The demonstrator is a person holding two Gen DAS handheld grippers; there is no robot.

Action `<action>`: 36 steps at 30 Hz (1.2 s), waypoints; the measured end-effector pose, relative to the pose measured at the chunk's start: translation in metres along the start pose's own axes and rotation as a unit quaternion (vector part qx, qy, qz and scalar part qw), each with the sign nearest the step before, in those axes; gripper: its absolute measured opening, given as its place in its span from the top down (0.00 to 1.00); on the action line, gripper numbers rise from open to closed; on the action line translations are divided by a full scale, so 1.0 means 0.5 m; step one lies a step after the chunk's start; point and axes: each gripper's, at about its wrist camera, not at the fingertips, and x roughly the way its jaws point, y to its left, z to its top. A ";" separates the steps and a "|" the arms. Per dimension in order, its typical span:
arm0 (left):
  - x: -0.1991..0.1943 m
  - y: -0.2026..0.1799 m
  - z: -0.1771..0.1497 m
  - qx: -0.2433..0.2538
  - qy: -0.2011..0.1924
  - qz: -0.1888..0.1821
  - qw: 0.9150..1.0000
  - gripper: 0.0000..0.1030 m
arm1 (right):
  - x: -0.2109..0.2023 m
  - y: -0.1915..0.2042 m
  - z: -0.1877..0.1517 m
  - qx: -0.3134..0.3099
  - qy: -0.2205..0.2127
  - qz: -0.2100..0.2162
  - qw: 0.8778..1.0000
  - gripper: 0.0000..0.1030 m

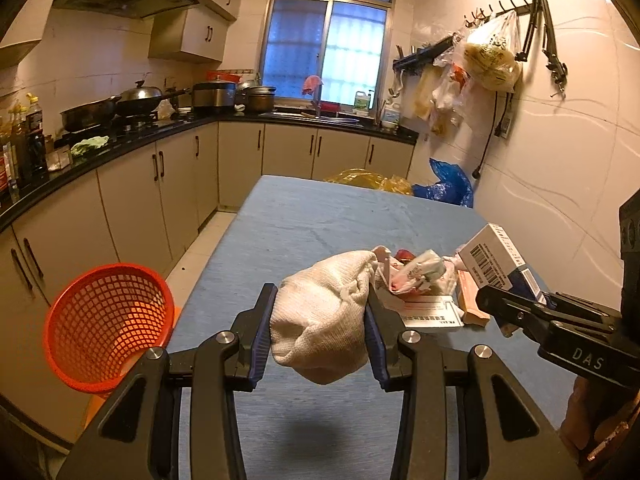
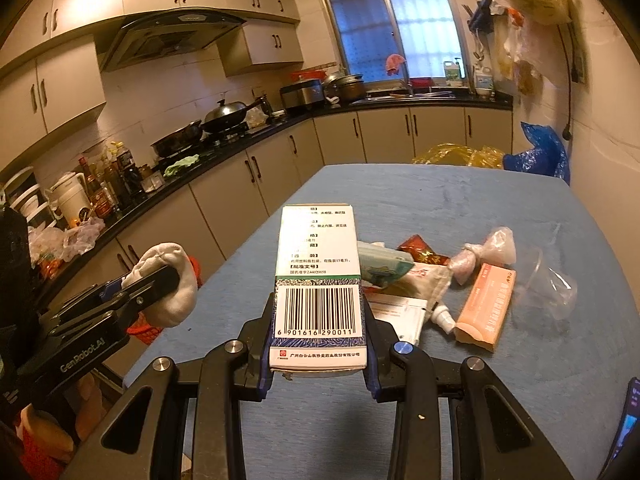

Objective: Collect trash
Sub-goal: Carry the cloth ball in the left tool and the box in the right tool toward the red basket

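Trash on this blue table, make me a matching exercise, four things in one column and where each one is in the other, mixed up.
Things:
1. white cloth wad
2. barcode box
3. orange mesh basket
4. salmon-pink packet

Places:
A. lying on the table
B. gripped in the right claw
C. beside the table's left edge, lower than its top
D. gripped in the left claw

Pairs: 1-D, 2-B, 3-C, 4-A
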 end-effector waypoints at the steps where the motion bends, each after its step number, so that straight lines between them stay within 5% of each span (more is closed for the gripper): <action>1: -0.003 0.001 -0.002 -0.002 0.000 0.002 1.000 0.62 | 0.000 0.005 0.001 -0.002 0.000 0.002 1.000 0.64; 25: -0.046 0.103 0.011 -0.038 -0.019 0.048 0.998 0.62 | 0.010 0.106 0.027 -0.049 0.005 0.039 0.998 0.64; 36: -0.062 0.199 0.016 -0.064 -0.024 0.108 0.992 0.61 | 0.071 0.164 0.043 -0.076 0.037 0.079 0.993 0.64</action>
